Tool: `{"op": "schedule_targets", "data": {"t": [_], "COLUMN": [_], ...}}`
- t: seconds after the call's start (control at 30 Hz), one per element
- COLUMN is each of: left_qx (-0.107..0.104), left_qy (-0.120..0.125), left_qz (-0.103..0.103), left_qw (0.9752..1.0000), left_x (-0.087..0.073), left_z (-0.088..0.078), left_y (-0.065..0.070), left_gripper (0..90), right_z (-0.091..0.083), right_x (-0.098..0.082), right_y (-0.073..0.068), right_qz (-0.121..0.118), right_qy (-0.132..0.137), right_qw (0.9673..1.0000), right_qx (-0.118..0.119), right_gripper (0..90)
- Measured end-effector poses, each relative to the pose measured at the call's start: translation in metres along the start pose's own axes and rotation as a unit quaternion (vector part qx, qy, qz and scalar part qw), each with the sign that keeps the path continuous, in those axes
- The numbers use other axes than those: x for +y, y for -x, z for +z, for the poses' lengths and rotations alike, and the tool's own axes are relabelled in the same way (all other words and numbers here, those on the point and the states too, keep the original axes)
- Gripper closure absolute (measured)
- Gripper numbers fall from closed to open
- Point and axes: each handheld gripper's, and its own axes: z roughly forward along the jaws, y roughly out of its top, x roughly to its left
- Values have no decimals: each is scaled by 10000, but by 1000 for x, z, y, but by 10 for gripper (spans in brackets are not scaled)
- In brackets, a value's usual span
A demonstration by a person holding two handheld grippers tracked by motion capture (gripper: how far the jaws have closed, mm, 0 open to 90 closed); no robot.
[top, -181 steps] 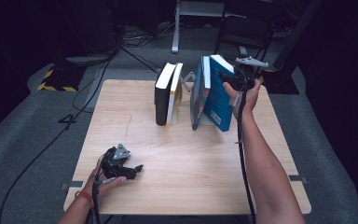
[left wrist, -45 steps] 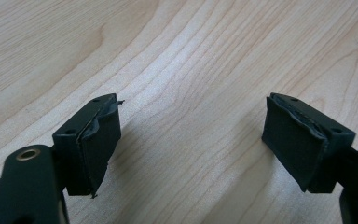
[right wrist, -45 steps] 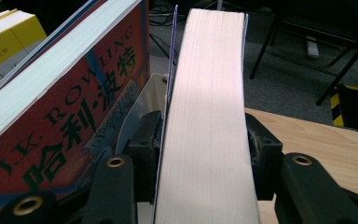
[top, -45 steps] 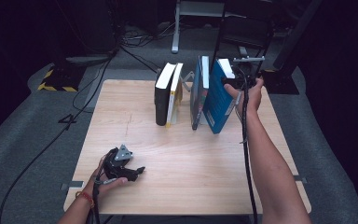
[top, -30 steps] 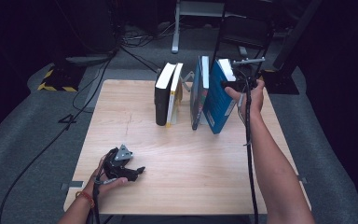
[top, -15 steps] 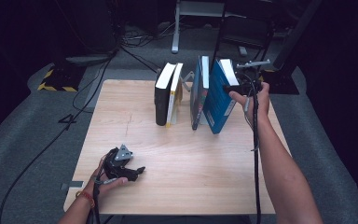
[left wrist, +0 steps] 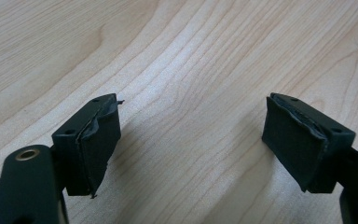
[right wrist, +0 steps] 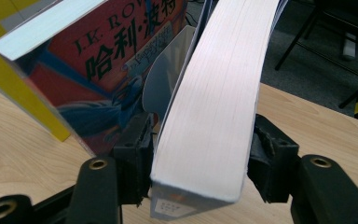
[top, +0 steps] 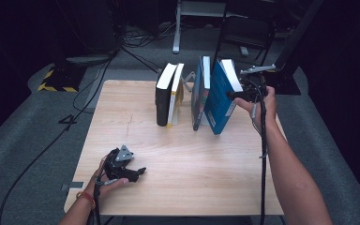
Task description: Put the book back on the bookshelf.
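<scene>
A thick blue book [top: 218, 101] stands at the right end of a row of books and leans with its top to the right. My right gripper [top: 234, 95] is at its upper edge, the jaws on either side of the page block [right wrist: 209, 107], both pads against the covers. Beside it stands a thin blue book [top: 198, 93] with a red and blue cover [right wrist: 107, 70]. My left gripper [top: 140, 171] rests on the table [top: 192, 159] near the front left, open, with bare wood between its jaws [left wrist: 189, 149].
A black book [top: 161, 96] and a white book with a yellow cover [top: 174, 96] stand upright left of the blue ones. A white bookend [right wrist: 168, 79] sits between the two blue books. Chair legs and cables lie on the dark floor beyond the table.
My right hand has shifted to the right with the thick blue book, whose top now leans further away from the thin blue book. The left gripper has not moved.
</scene>
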Motion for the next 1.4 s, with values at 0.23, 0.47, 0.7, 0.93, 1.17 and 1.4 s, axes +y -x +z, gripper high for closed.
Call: {"op": "schedule_targets", "data": {"t": [0.23,0.47,0.7,0.93,1.17,1.4], "left_qx": [4,4,8,5,10,7], "left_qy": [2,6,1,6,7,7], "left_qz": [-2,-6,-5,-8,-3,-11], "left_qw": [10000,10000,10000,10000,10000,10000], "left_x": [0,0,0,0,0,0], "left_z": [0,0,0,0,0,0], "left_y": [0,0,0,0,0,0], "left_gripper": [192,192,191,191,192,192], "right_z": [-5,-10,-15,-19,-24,-25], "right_x": [-5,-11,-20,-30,-40,-60], "right_y": [2,1,2,2,0,-4], "right_qz": [-34,-117,-193,-295,-427,-613], "right_qy": [29,25,31,17,40,18], "right_qw": [10000,9999,9997,9993,9986,9973], "right_qx": [46,81,155,209,324,415], "right_gripper": [472,471,467,457,443,428]}}
